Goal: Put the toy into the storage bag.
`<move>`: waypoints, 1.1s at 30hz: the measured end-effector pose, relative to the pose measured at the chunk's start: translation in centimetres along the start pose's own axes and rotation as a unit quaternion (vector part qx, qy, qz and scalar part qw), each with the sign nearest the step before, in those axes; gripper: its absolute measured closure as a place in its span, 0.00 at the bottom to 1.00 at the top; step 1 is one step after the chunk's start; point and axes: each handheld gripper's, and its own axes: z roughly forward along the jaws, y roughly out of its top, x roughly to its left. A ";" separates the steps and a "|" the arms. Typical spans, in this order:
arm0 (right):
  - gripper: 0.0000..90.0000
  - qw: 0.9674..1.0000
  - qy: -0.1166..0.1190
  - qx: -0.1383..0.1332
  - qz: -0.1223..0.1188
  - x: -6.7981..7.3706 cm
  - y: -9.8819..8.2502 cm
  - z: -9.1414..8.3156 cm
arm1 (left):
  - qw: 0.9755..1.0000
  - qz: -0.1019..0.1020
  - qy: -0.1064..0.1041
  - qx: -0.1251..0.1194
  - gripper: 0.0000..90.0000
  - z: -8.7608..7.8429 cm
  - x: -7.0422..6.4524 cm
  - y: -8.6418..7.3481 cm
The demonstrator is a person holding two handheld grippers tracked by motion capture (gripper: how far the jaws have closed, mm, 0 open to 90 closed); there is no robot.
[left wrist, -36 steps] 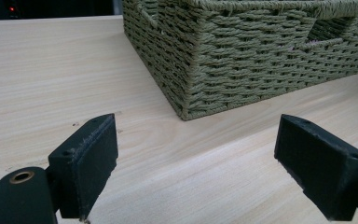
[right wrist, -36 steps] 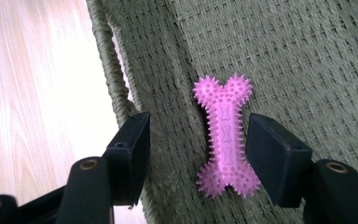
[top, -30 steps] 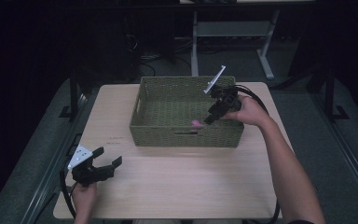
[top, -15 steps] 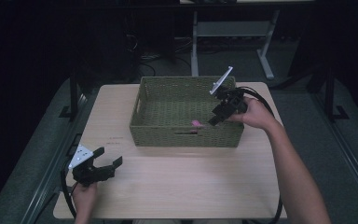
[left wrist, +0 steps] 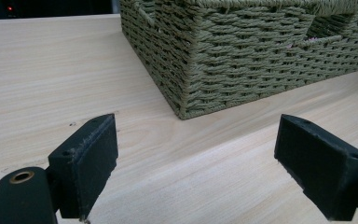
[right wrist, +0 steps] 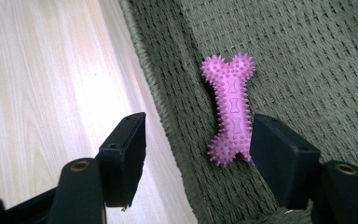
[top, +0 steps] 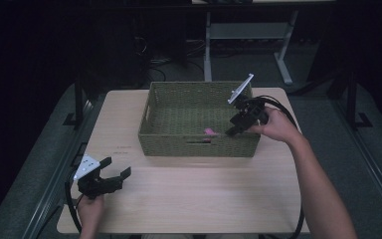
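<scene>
Evidently the release is done: the right tool (top: 233, 127), at the basket's right end a little right of centre in the high view, has just been opening its jaws, and nothing is pinched between them now; a second ago it sat lower and further left over the same corner, so the hand has drawn back slightly toward the right. In the right gripper view the pink spiked bone toy (right wrist: 231, 110) lies flat on the woven floor of the green basket (top: 149, 110), centre-right of that frame, close along the near wall; the right-hand pad stands just beside its lower end, whether touching I cannot tell, while the left-hand pad hangs well apart outside the wall, over the worktop (top: 199, 194). From above, the toy shows as a small pink spot low in the basket, by the front wall.

The left tool (top: 113, 177) rests at the lower left of the high view, jaws spread wide and empty, pointing at the basket's near corner; it has not shifted.

I judge the toy delivered; the right hand need only clear the rim.
</scene>
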 end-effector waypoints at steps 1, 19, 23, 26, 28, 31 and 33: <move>0.39 1.000 0.000 0.000 0.000 0.0 0.0 0.0 | 1.000 0.000 0.000 0.000 0.14 0.0 0.0 0.0; 0.37 1.000 -0.008 -0.022 0.001 1.5 -2.0 -1.4 | 1.000 0.001 -0.001 0.001 0.14 0.1 -0.2 0.0; 0.37 1.000 -0.009 -0.027 0.000 1.8 -2.4 -1.5 | 1.000 0.001 -0.001 0.002 0.14 0.1 -0.2 0.0; 0.36 1.000 -0.008 -0.029 0.000 2.2 -2.8 -1.6 | 1.000 0.002 -0.001 0.002 0.14 0.1 -0.2 0.0; 0.36 0.999 -0.010 -0.030 0.001 2.4 -3.1 -1.6 | 1.000 0.002 -0.001 0.002 0.14 0.1 -0.2 0.0; 0.36 0.999 -0.010 -0.032 0.001 2.5 -3.6 -1.6 | 1.000 0.003 -0.001 0.002 0.14 0.1 -0.2 0.0; 0.36 1.000 -0.011 -0.029 0.005 2.6 -3.9 -1.6 | 1.000 0.003 -0.001 0.003 0.14 0.1 -0.2 0.0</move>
